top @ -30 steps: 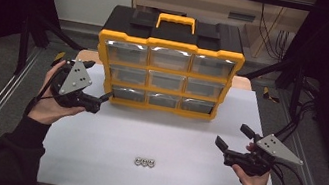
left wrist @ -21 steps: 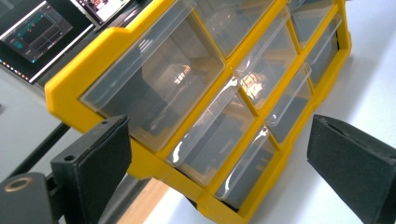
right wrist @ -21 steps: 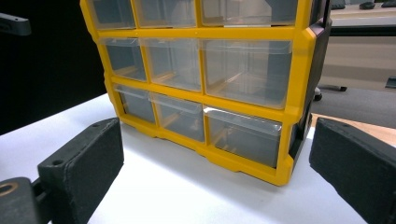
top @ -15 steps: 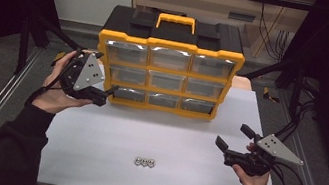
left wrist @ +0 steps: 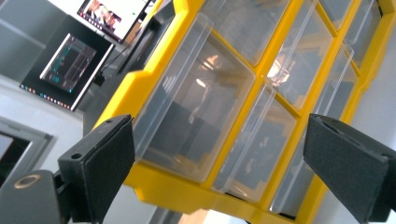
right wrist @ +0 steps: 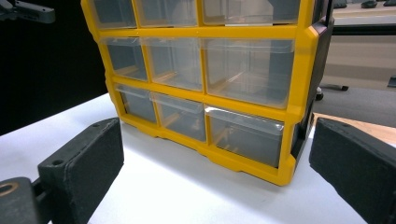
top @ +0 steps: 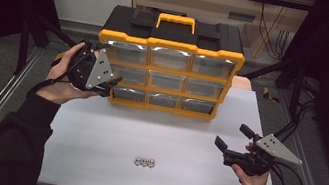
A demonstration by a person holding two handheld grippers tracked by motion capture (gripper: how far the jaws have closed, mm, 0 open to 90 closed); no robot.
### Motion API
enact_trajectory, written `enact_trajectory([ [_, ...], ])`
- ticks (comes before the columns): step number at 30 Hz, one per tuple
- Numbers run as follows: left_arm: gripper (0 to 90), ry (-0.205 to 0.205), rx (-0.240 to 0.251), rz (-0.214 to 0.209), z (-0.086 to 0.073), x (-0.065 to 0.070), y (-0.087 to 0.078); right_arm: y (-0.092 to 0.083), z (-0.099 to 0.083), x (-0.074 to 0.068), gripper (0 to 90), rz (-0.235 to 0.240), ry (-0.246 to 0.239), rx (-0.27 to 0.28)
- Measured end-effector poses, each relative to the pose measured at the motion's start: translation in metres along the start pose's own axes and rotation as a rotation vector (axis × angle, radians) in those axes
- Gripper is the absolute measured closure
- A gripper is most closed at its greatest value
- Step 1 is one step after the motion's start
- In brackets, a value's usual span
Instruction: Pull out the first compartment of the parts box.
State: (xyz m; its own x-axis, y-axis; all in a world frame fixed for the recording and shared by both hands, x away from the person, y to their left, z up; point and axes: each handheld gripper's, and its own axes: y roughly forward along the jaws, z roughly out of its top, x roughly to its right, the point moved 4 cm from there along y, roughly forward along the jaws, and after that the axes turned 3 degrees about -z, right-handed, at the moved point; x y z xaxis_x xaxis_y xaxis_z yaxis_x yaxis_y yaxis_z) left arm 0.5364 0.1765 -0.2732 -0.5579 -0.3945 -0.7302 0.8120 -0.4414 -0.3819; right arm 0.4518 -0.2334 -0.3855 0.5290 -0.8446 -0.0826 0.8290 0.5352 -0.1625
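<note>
1. The yellow drawer cabinet (top: 169,68) stands just ahead of the left gripper (top: 112,83), well beyond the right gripper (top: 229,143).
2. Judged step: the left gripper, jaws wide apart and empty, is lining up on the left-column drawer (left wrist: 194,107); next it must close on that drawer's front lip.
3. The clear drawers look empty.
4. Three small nuts (top: 145,161) lie left of the right gripper, whose jaws are also apart.
</note>
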Motion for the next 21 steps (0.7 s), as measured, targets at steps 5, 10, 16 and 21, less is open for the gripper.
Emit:
enact_trajectory([
  [5,10.4,0.043,-0.014,0.009,0.001,-0.002,0.006,0.001,0.0,0.0,3.5,0.004,0.002,-0.001],
  [10,10.4,0.083,-0.018,0.007,0.002,-0.004,0.011,0.001,0.0,0.0,3.5,0.006,0.002,-0.001],
  [16,12.5,0.124,-0.026,0.03,0.004,-0.005,0.017,0.001,-0.001,-0.001,3.6,0.007,0.001,-0.003],
  [21,18.0,0.173,-0.033,0.072,0.004,-0.007,0.022,0.001,0.0,0.0,3.6,0.008,0.001,0.0],
])
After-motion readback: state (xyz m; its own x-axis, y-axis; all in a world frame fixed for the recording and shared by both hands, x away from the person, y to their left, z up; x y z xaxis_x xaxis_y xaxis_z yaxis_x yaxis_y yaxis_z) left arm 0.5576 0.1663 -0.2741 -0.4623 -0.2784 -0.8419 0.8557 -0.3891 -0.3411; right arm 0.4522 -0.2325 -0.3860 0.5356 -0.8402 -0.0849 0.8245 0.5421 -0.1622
